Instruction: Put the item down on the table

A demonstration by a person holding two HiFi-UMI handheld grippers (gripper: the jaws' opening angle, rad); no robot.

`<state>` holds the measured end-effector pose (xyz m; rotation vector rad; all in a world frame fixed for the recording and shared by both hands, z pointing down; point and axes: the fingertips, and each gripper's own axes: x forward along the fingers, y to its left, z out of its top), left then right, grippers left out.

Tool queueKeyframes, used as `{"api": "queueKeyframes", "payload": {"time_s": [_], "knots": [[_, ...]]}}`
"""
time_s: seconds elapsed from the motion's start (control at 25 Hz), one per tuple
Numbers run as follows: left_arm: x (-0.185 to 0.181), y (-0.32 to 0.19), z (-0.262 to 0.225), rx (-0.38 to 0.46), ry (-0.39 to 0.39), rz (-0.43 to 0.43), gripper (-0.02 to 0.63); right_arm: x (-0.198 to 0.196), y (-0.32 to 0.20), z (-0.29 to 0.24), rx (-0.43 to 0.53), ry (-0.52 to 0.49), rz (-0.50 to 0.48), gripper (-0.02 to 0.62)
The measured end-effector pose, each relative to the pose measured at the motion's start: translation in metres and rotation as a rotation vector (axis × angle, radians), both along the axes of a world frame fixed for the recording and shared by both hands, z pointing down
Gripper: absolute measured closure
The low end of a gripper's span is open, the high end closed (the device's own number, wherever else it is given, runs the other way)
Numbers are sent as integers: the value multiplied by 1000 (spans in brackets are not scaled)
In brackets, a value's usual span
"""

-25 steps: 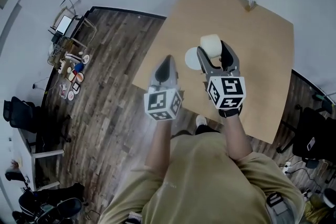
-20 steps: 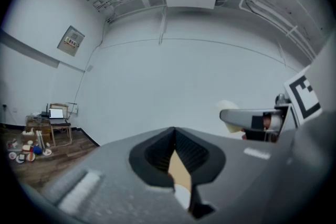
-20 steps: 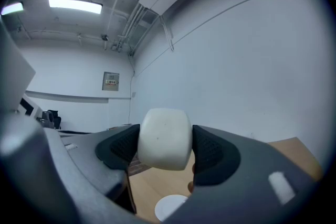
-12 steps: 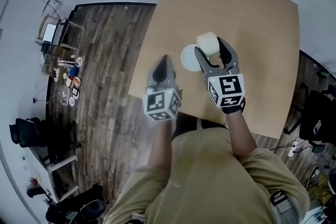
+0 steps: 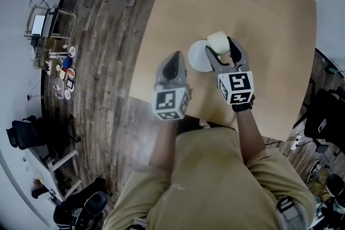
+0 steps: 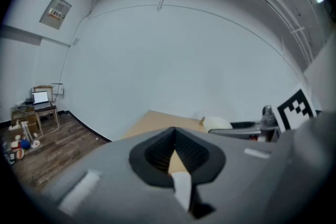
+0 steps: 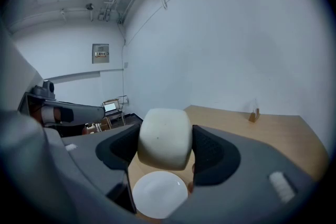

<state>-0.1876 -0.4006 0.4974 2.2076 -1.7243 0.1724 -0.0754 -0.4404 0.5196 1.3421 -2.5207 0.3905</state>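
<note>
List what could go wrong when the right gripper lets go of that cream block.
1. The block in the right gripper's jaws seems to hang over the plate; released here, it would likely land on the plate, not the bare table.
2. Its corners are rounded, so it may roll or tip on landing, perhaps off the plate's rim.

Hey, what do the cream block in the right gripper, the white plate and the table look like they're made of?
Block: probably soft foam or sponge, matte, with rounded edges.
Plate: smooth white, likely ceramic or plastic; can't tell which.
Table: light wood or wood laminate, even matte tan.
</note>
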Motion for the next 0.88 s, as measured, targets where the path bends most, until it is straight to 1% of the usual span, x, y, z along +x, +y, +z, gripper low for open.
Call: {"api": "queueKeyframes", "payload": {"time_s": [0.08,0.16,0.24,0.4,0.52,0.6,0.72,0.88], "knots": [[4,-8,11,-10,-10,31,606,-4,-4,18,-30,15,-16,278],[9,-15,23,-19,-32,83,606,-8,-6,37,-52,38,-50,278],[13,-20,38,-35,-52,139,606,-12,-9,57,-66,76,-103,278],[12,-21,63,-86,-42,216,606,-21,-7,94,-106,149,-222,278],[16,-23,78,-107,-44,264,606,-26,-4,118,-127,198,-297,278],[20,-22,89,-114,-46,277,606,-27,0,134,-138,224,-329,278],[19,-24,106,-126,-39,274,606,-31,6,159,-167,249,-366,278],[14,-23,124,-155,-29,264,606,-36,7,184,-221,291,-379,278]]}}
